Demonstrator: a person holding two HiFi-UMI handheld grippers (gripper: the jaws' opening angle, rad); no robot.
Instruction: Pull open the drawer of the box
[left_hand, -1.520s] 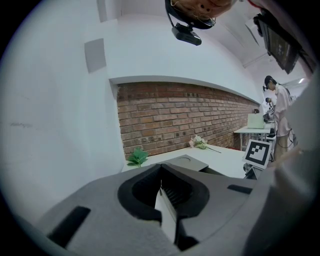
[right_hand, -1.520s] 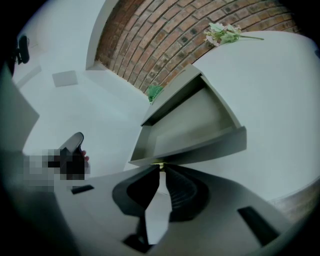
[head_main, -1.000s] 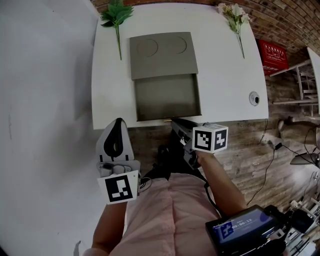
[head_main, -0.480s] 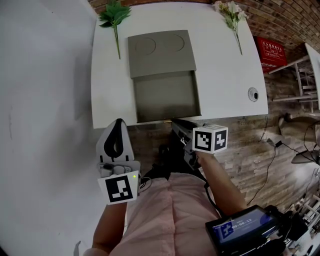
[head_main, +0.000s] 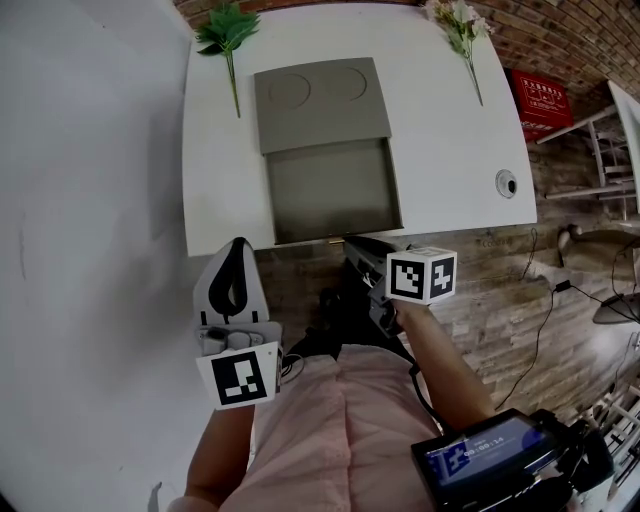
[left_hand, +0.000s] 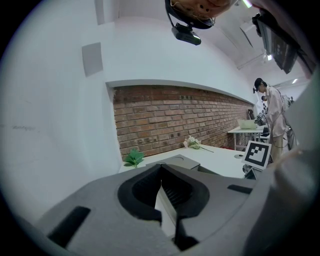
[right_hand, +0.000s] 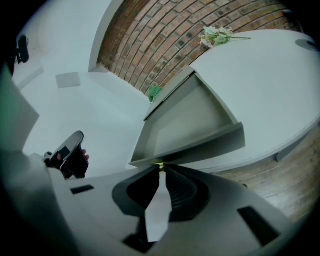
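The grey box (head_main: 322, 95) sits mid-desk (head_main: 450, 150), its drawer (head_main: 333, 190) drawn out to the near edge, where the right hand-held gripper (head_main: 346, 241) pinches the small yellowish knob (right_hand: 160, 165) for pulling, while the left hand-held gripper (head_main: 236, 243), pressed together and empty, hangs unneeded off the near-left corner.

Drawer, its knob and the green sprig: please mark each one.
drawer (head_main: 335, 195): head view, bare inside floor.
knob (right_hand: 160, 164): right gripper view, yellowish end on the drawer front.
green sprig (head_main: 226, 30): head view, leaf cluster.
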